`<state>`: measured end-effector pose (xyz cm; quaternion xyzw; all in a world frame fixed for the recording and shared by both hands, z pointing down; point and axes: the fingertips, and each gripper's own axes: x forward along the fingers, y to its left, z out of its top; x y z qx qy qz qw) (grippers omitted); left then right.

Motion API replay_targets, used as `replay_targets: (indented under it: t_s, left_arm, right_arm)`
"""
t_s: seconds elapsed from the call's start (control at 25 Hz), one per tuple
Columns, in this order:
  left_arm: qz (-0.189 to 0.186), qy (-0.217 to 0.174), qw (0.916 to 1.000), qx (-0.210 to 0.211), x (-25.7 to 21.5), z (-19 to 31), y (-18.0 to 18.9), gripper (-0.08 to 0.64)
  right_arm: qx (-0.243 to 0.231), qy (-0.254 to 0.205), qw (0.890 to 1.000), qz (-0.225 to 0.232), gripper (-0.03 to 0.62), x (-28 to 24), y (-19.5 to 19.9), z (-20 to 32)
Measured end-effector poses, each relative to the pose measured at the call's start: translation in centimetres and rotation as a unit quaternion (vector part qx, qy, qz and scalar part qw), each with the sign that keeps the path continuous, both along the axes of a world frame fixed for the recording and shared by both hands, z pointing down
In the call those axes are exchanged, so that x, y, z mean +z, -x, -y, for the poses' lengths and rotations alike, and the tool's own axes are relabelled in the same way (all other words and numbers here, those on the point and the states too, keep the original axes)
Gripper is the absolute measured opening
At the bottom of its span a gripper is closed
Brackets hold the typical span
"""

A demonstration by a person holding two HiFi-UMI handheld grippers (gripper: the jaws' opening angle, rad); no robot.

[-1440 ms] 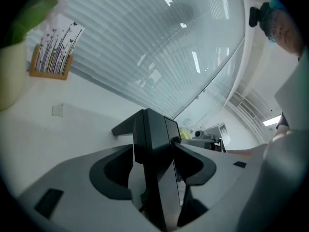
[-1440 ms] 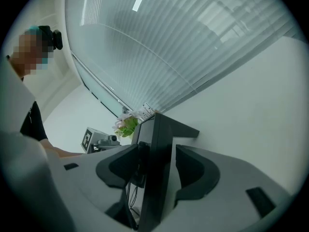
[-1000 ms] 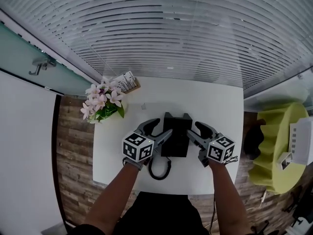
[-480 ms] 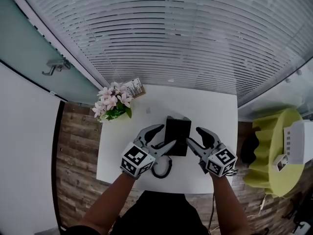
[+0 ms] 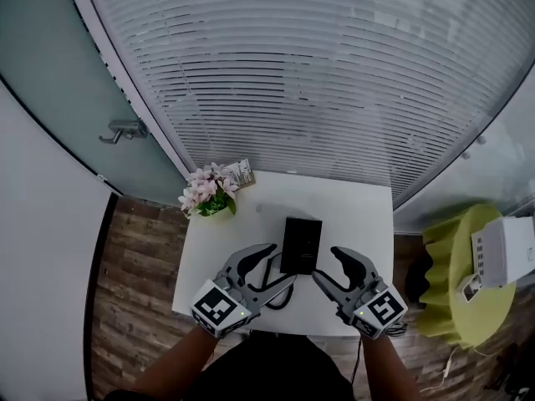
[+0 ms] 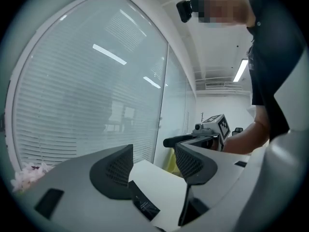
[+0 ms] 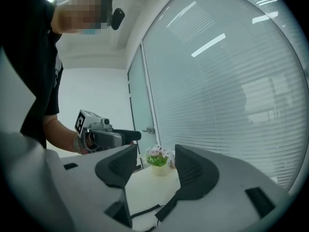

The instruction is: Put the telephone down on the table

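Note:
The black telephone (image 5: pixel 301 245) lies flat on the white table (image 5: pixel 359 215), with its coiled cord (image 7: pixel 145 210) trailing toward the near edge. My left gripper (image 5: pixel 280 266) is open, just off the telephone's near-left corner, and holds nothing. My right gripper (image 5: pixel 326 266) is open by the near-right corner, also with nothing in it. In the left gripper view a black corner of the telephone (image 6: pixel 142 202) shows low between the open jaws of the left gripper (image 6: pixel 154 166). The right gripper view looks across the table between the spread jaws of the right gripper (image 7: pixel 154 170).
A pot of pink flowers (image 5: pixel 209 195) and a small printed box (image 5: pixel 242 172) stand at the table's far-left corner. Window blinds run behind the table. A yellow-green chair (image 5: pixel 456 274) and a white device (image 5: pixel 501 253) are at the right. A glass door handle (image 5: pixel 125 130) is at the left.
Both grippers have drawn back from the telephone's sides toward the table's near edge. The head camera has risen, so the table looks smaller. The telephone stays on the table.

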<state>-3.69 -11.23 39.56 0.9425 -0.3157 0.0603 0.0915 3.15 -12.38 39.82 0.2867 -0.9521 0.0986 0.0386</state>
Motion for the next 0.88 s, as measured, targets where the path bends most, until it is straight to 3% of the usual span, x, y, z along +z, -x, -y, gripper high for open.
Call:
replay_targets:
  t_s: [0.16,0.32,0.64,0.76,0.88]
  left_arm:
    - [-0.039,-0.018,0.9991,0.001,-3.4,-2.7,-0.4,0.282]
    - [-0.031,-0.035,0.9989,0.006,-4.6,-5.1,-0.8,0.279]
    - [-0.034,-0.069,0.997,0.009,-6.0,-5.9,-1.6,0.111]
    - [-0.04,-0.077,0.9962,0.003,-6.5,-6.1,-1.7,0.027]
    - [-0.038,-0.079,0.9961,-0.008,-6.6,-5.9,-1.6,0.011]
  right_arm:
    - [-0.012,-0.028,1.0,0.006,0.252,-3.5,0.8,-2.6]
    - [-0.016,-0.052,0.999,0.008,0.212,-5.6,1.3,-5.0]
    - [-0.005,-0.082,0.997,0.005,0.066,-7.0,1.1,-6.4]
    - [-0.007,-0.086,0.996,0.007,0.044,-7.3,1.2,-6.8]
    - [-0.014,-0.087,0.996,0.006,0.035,-7.3,1.7,-7.2]
